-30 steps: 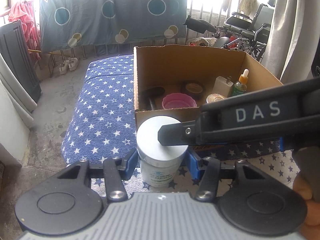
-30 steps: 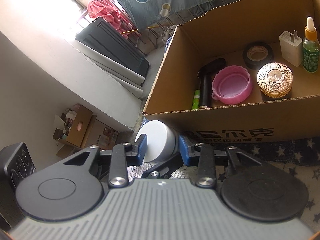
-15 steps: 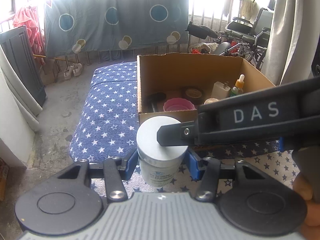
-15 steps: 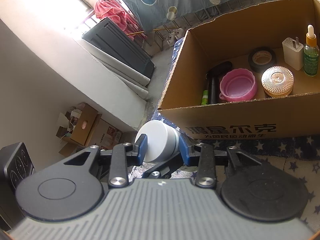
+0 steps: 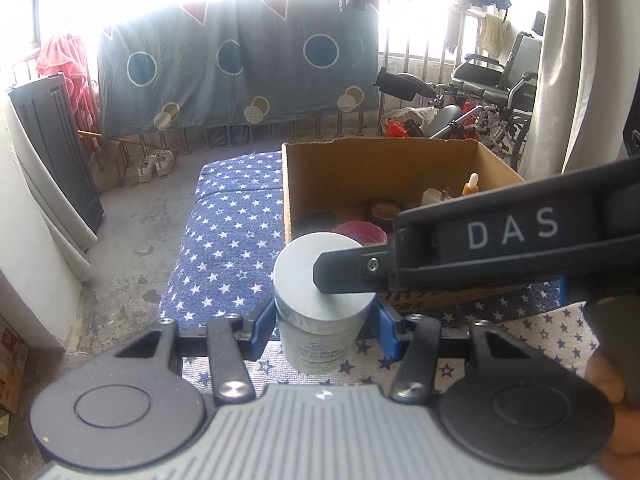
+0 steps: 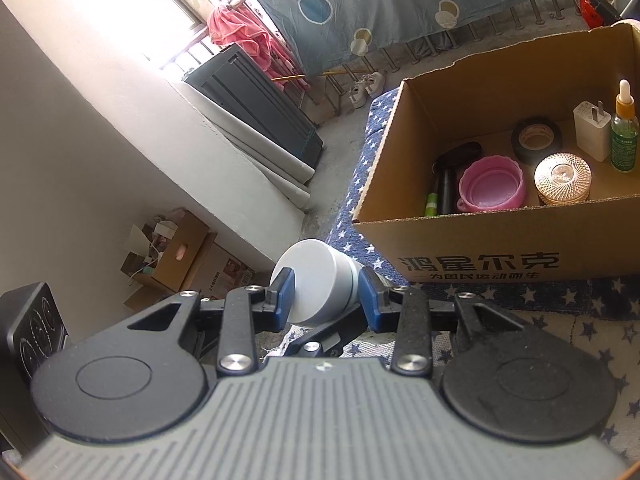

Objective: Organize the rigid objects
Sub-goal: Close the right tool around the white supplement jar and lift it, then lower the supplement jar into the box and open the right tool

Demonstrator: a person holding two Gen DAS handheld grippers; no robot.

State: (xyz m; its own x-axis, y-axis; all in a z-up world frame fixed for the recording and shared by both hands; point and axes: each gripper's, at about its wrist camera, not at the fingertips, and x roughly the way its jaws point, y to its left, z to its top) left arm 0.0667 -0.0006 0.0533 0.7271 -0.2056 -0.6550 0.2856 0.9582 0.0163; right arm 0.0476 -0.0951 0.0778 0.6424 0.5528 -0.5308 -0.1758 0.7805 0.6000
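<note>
- Right now my left gripper (image 5: 326, 320) holds the white jar (image 5: 320, 312) by its body, a blue pad pressed to each side, just under the lid.
- My right gripper (image 6: 326, 296) is clamped on the same jar's lid (image 6: 310, 280); from the left camera I see its black finger lying across the top of the lid.
- So both claws are closed on one thing, the left lower on the body, the right up on the cap.
- The jar hangs over the star-patterned blue mat (image 5: 228, 240), just in front of the near left corner of the cardboard box (image 6: 480, 248), and stands outside it.
- Inside the box I can see a pink bowl (image 6: 490, 184), a gold ribbed tin (image 6: 562, 178), a roll of black tape (image 6: 536, 138), a white plug (image 6: 592, 128), a green dropper bottle (image 6: 624, 132) and a dark tube (image 6: 446, 184) with a green item beside it.
- The bowl and the tin sit against the near wall of the box, the tape, plug and bottle further back.
- At the right edge of the left view I can see part of a hand (image 5: 612, 380) on the right gripper's handle.
</note>
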